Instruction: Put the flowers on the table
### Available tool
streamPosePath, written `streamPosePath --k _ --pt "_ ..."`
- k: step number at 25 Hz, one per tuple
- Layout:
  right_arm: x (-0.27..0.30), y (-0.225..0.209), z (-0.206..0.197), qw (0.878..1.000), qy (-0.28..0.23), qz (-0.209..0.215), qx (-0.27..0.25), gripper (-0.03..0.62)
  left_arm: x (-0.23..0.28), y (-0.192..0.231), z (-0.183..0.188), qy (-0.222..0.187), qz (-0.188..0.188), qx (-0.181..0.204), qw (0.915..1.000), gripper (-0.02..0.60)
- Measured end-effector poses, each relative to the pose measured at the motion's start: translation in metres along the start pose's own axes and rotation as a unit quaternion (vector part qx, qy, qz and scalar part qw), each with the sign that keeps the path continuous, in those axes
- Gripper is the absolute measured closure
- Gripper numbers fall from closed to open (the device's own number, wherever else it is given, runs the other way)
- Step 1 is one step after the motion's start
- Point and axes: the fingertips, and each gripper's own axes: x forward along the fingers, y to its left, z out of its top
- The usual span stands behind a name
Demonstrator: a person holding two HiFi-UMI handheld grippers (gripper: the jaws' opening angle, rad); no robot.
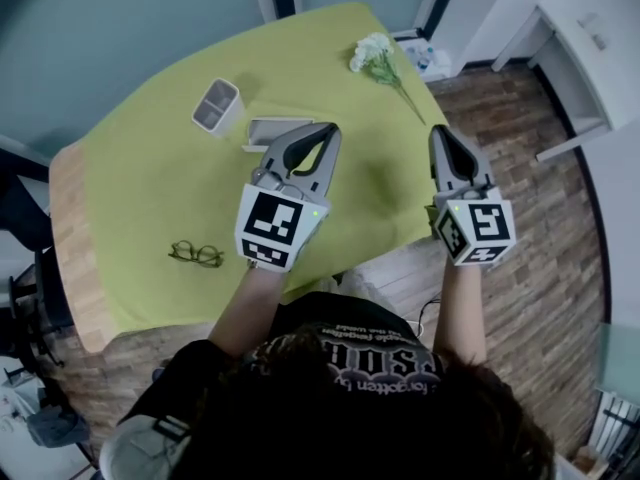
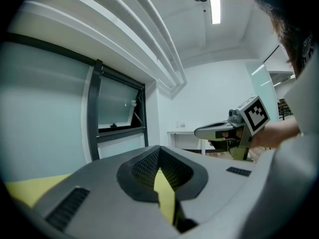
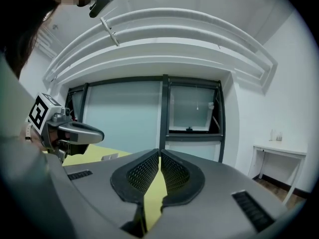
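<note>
- Small bunch of white flowers on a thin green stem lies flat on the lime-green cloth-covered surface, at its far right corner.
- We read the long axis as diagonal. The blooms are at the far end and the stem trails back toward the near right edge of the surface.
- Right tool hangs on the near side of the flowers, close to the stem's cut end, with its nose aimed roughly along the stem. Its jaws are pressed together with nothing held; only green cloth shows through the gap behind the pads.
- Left tool is near-left of the flowers and farther from them, likewise closed and empty.
- We judge the right hand the nearer one.
- Also around:
  - a white rectangular open-top container, well left of the flowers;
  - a flat pale box, near-left of them;
  - dark-framed glasses, farthest off to the near-left.
- Nothing lies between the flowers and either tool.
- We judge the flowers already placed, so no grasp looks called for.
</note>
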Motion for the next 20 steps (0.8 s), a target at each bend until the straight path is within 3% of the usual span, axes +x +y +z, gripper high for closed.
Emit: streamPosePath --k 20 --pt "-0.101 0.005 0.010 0.999 -0.018 0.028 0.016 0.557 -0.056 -0.086 0.017 -0.013 0.054 0.007 0.9984 0.578"
